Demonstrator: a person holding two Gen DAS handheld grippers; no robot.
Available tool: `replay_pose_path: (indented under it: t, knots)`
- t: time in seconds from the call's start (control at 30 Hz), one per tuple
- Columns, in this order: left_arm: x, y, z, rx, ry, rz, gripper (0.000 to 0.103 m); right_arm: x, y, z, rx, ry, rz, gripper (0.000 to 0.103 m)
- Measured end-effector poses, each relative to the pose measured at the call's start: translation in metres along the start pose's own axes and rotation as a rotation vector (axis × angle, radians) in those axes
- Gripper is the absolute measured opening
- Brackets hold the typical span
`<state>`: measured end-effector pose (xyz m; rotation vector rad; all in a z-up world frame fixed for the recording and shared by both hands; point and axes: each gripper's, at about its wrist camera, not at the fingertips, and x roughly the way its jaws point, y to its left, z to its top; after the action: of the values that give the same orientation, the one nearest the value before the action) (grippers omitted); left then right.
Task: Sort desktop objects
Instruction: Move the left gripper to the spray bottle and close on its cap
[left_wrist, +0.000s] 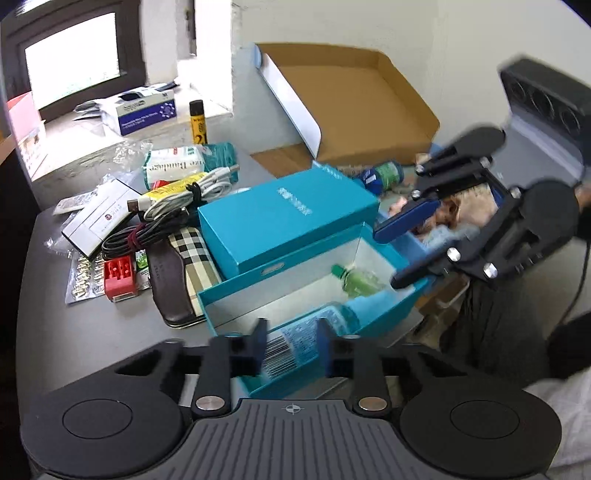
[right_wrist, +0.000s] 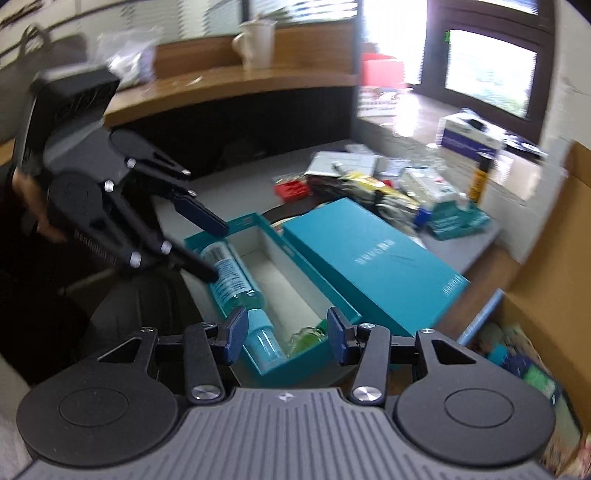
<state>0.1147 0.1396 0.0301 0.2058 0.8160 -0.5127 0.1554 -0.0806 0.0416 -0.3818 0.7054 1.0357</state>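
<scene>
An open teal box (left_wrist: 236, 291) (right_wrist: 266, 229) sits at the table's near edge. In it lie a blue bottle (left_wrist: 314, 332) (right_wrist: 231, 275) and a small green bottle (left_wrist: 360, 278) (right_wrist: 312, 338). Its teal lid (left_wrist: 284, 218) (right_wrist: 369, 254) lies beside it. My left gripper (left_wrist: 291, 349) (right_wrist: 207, 245) is around the blue bottle's labelled end, jaws slightly apart; contact is unclear. My right gripper (right_wrist: 288, 334) (left_wrist: 397, 254) is open and empty over the box's other end, by the bottle caps.
A clutter lies beyond the box: coiled cables (left_wrist: 177, 199), a red block (left_wrist: 119, 275), a checked case (left_wrist: 184, 277), pill strips, a bandage pack (left_wrist: 173, 164), a yellow tube (left_wrist: 198, 122). An open cardboard box (left_wrist: 351, 99) stands by the wall. A bin with items (right_wrist: 517, 354) sits lower.
</scene>
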Motion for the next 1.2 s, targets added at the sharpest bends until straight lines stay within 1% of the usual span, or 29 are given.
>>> replay_pose_path:
  t: [0.03, 0.07, 0.13, 0.17, 0.23, 0.37, 0.43, 0.57, 0.7, 0.9, 0.97, 1.0, 1.03, 1.07, 1.13, 1.2]
  knots:
    - [0.001, 0.001, 0.001, 0.010, 0.011, -0.002, 0.019, 0.004, 0.000, 0.004, -0.021, 0.021, 0.009, 0.045]
    - [0.003, 0.001, 0.001, 0.021, 0.029, -0.018, 0.017, 0.008, 0.000, 0.007, -0.042, 0.043, 0.020, 0.037]
    - [0.004, 0.003, 0.002, 0.037, 0.047, -0.029, 0.016, 0.016, -0.001, 0.015, -0.080, 0.086, 0.050, 0.027]
    - [0.005, 0.004, 0.003, 0.043, 0.057, -0.034, 0.016, 0.020, -0.001, 0.019, -0.094, 0.105, 0.065, 0.026]
    - [0.006, 0.007, 0.004, 0.053, 0.073, -0.046, 0.016, 0.027, -0.001, 0.025, -0.121, 0.141, 0.101, 0.026]
    - [0.008, 0.014, 0.007, 0.048, 0.082, -0.070, 0.016, 0.044, -0.003, 0.033, -0.166, 0.224, 0.181, 0.026]
    - [0.010, 0.014, 0.008, 0.041, 0.073, -0.061, 0.016, 0.051, -0.004, 0.036, -0.178, 0.259, 0.212, 0.026]
    - [0.014, 0.015, 0.009, 0.028, 0.054, -0.043, 0.017, 0.059, -0.004, 0.040, -0.192, 0.288, 0.253, 0.026]
    - [0.016, 0.018, 0.011, 0.006, 0.038, -0.045, 0.017, 0.062, -0.004, 0.043, -0.187, 0.303, 0.265, 0.028]
    - [0.020, 0.018, 0.015, 0.006, 0.025, -0.031, 0.017, 0.069, -0.010, 0.047, -0.174, 0.340, 0.295, 0.029]
    - [0.018, 0.016, 0.015, 0.032, 0.023, -0.036, 0.018, 0.071, -0.014, 0.049, -0.164, 0.352, 0.303, 0.036]
    - [0.017, 0.014, 0.015, 0.048, 0.021, -0.041, 0.020, 0.072, -0.016, 0.049, -0.158, 0.357, 0.305, 0.036]
    - [0.015, 0.012, 0.015, 0.066, 0.022, -0.046, 0.025, 0.072, -0.018, 0.049, -0.152, 0.361, 0.307, 0.036]
    - [0.014, 0.011, 0.015, 0.081, 0.023, -0.047, 0.029, 0.072, -0.018, 0.048, -0.153, 0.366, 0.302, 0.036]
    - [0.013, 0.009, 0.014, 0.106, 0.034, -0.049, 0.029, 0.073, -0.016, 0.046, -0.188, 0.376, 0.254, 0.034]
    - [0.015, 0.010, 0.013, 0.118, 0.046, -0.045, 0.031, 0.070, -0.020, 0.046, -0.180, 0.371, 0.230, 0.034]
